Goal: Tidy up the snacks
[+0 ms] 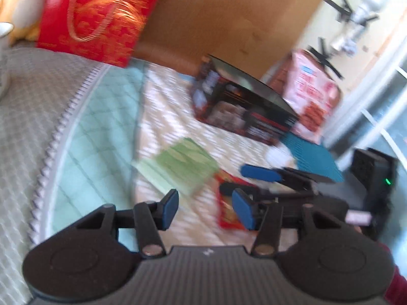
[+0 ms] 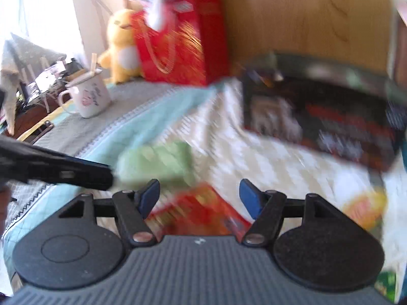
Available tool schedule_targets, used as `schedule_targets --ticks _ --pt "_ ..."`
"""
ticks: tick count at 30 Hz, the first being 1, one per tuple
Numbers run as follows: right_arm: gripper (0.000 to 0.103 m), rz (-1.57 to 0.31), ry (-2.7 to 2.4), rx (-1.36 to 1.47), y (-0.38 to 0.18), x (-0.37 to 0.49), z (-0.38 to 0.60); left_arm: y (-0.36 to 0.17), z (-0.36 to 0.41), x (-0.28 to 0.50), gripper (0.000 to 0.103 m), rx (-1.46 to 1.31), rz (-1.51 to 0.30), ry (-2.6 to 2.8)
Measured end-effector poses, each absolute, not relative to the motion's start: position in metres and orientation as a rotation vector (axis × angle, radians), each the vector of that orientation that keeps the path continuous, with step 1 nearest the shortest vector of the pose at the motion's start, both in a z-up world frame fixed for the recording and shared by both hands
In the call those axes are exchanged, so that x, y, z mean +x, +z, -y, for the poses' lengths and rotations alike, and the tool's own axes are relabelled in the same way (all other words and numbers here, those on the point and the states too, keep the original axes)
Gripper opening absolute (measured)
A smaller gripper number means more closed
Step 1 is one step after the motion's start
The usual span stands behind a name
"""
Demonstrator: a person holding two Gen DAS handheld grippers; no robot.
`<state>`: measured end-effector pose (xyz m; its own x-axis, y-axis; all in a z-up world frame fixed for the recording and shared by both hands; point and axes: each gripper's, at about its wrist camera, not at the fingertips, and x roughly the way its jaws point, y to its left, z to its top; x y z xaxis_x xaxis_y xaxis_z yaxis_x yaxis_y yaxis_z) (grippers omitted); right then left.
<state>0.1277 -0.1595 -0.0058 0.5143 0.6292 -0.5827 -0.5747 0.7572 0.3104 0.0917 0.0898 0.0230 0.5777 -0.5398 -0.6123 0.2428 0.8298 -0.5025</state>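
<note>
Both views were blurred by motion, so print and fine detail on the packages could not be read.

The left gripper (image 1: 206, 209) stood with its jaws apart and nothing between the pads; only the quilted bed cover (image 1: 175, 117) showed through the gap. The right gripper (image 2: 199, 200) was likewise spread, with a red snack packet (image 2: 201, 211) lying flat on the cover beneath and between its fingers. Whether either pad touched the packet could not be told. In the left view the same packet was partly hidden behind both grippers.

A green snack packet (image 1: 182, 164) lay flat on the cover just beside the red one, apart from either gripper. A dark printed box (image 1: 241, 109) sat farther back, its open lid raised; its contents were not visible. Behind it a pink bag (image 1: 313, 94) leaned, partly hidden by the box. A teal mat (image 1: 313, 157) lay near the box, its edge cut off by the right gripper.

At the far edge stood a red gift bag (image 1: 94, 23), cut off at the top, a yellow plush toy (image 2: 122, 45) and a white mug (image 2: 87, 96). A yellow packet (image 2: 366, 208) at the right was too smeared to identify.
</note>
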Motion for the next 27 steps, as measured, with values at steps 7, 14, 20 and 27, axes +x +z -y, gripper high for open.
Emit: schedule_targets --ticks 7,14,20,27 --pt "0.043 -0.796 0.794 0.299 -0.013 0.09 0.202 0.009 -0.051 0.077 0.046 -0.303 -0.87 -0.52" --pt "0.031 -0.682 0.682 0.296 -0.004 0.027 0.248 0.014 -0.053 0.07 0.046 -0.316 -0.891 -0.57" --pt "0.078 -0.529 0.385 0.192 0.005 0.008 0.294 0.037 -0.047 0.076 0.046 -0.355 -0.834 -0.607" --pt "0.084 -0.594 0.367 -0.037 -0.025 0.026 0.263 0.025 0.034 0.104 0.051 -0.271 -0.93 -0.718"
